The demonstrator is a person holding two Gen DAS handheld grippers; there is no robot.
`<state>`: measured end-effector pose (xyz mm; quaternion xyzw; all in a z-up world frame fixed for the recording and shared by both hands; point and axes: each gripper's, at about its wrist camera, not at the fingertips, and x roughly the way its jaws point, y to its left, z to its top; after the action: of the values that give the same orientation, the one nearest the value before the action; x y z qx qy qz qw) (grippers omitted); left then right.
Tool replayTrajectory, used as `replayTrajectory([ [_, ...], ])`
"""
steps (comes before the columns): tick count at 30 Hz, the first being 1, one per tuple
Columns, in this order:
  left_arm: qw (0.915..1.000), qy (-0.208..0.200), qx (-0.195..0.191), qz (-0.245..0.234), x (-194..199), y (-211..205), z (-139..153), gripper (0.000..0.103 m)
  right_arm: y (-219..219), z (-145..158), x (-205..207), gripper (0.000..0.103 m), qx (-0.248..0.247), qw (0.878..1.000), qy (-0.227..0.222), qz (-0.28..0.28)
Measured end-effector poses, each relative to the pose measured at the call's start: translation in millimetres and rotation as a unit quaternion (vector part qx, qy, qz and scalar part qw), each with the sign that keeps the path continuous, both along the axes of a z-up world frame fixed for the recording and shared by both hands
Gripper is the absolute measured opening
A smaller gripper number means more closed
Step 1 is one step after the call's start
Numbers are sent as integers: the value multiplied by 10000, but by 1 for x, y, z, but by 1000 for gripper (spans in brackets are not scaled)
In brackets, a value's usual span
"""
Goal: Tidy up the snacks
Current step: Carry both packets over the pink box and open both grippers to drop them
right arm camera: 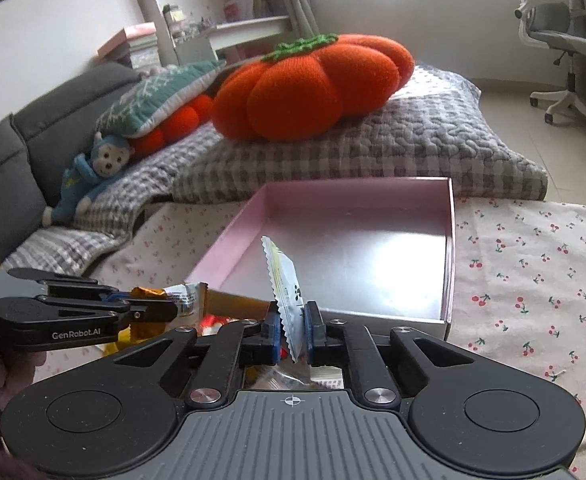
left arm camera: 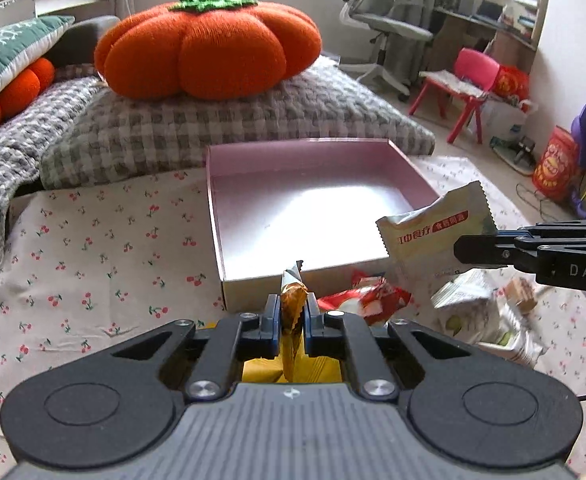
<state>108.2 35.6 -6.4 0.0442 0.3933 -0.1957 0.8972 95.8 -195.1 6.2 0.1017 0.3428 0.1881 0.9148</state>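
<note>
Cherry-print cloth (left arm camera: 93, 248) below, my left gripper (left arm camera: 293, 312) pinches a gold wrapper (left arm camera: 292, 300), my right gripper (right arm camera: 293, 332) a white packet (right arm camera: 287, 292); next, both go into the empty pink box (right arm camera: 449, 240)

Bright window daylight glares off the pink box (left arm camera: 313, 208); fisheye-warped edges.

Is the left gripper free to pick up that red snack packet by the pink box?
Probably not yet: the left gripper is shut on a gold packet. The red packet lies uncovered just beside it.
</note>
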Motion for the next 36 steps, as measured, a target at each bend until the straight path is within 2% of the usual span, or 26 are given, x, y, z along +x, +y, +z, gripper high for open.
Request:
replayTrajectory([
  [7, 9994, -208, -227, 160, 8, 0, 10, 10, -11, 13, 2, 11, 320, 9993, -107, -156],
  [12, 9980, -435, -345, 312, 18, -4, 9, 10, -23, 13, 10, 11, 480, 9976, -116, -480],
  [20, 9974, -678, -122, 232, 49, -29, -5, 10, -43, -5, 27, 11, 480, 9944, 142, -936],
  [27, 9972, -609, 275, 323, 57, -28, -33, 10, -55, -23, 41, 11, 598, 9912, 508, -1070],
  [31, 9972, -611, 240, 351, 58, -25, -33, 10, -54, -33, 49, 11, 732, 9890, 742, -1052],
  [36, 9975, -608, 233, 284, 56, -31, -35, 10, -45, -38, 53, 12, 501, 9908, 755, -1009],
])
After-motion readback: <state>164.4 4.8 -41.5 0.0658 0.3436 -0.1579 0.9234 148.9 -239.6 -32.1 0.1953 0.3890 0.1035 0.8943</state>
